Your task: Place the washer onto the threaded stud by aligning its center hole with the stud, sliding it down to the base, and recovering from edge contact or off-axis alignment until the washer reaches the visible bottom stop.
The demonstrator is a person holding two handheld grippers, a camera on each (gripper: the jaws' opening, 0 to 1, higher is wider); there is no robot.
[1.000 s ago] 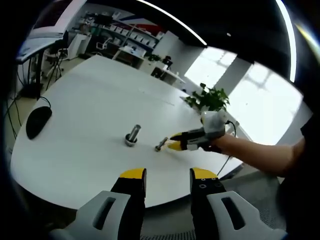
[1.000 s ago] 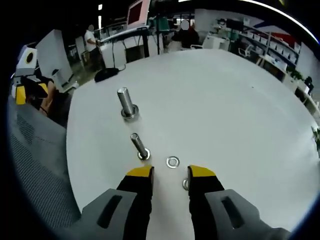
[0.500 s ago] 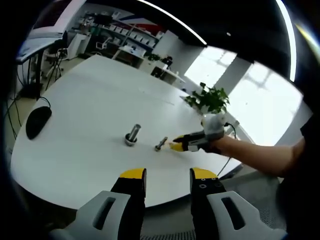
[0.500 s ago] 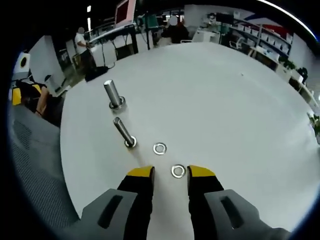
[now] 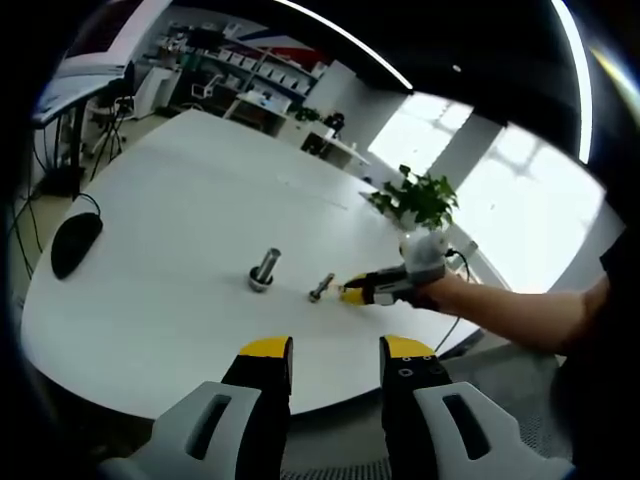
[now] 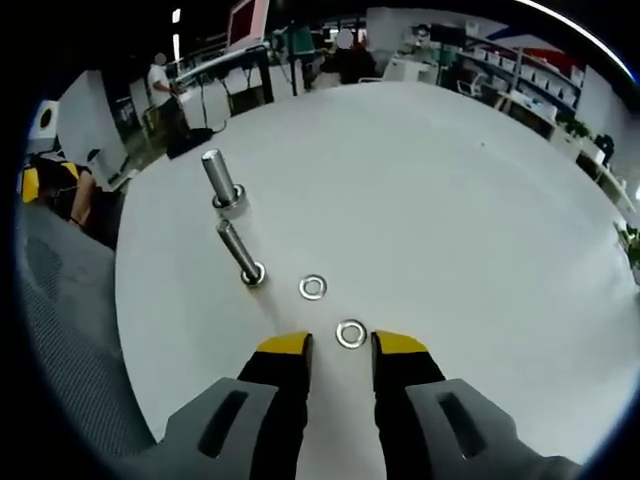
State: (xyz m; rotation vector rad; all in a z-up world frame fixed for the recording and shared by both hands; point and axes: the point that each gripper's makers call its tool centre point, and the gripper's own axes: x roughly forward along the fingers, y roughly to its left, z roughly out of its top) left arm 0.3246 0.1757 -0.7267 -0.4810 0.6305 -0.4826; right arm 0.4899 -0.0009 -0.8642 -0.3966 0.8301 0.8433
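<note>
The right gripper [image 6: 338, 345] has its fingers [image 6: 283, 347] a little apart, holding nothing, straddling the nearer washer [image 6: 351, 334], which lies flat on the bench [image 6: 470, 240]. A thin, stiff, light steel ring, it will likely skid; pinching across its rim looks best. A second washer [image 6: 313, 287] and two studs [image 6: 240, 252] stand beyond. The left gripper's fingers [image 5: 266, 352] are apart, empty.

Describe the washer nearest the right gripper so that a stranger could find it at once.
On the white round table, two studs stand near the edge and two flat washers lie beside them. The washer meant lies just ahead of the right gripper, while the other washer lies farther out, next to the thinner stud.
</note>
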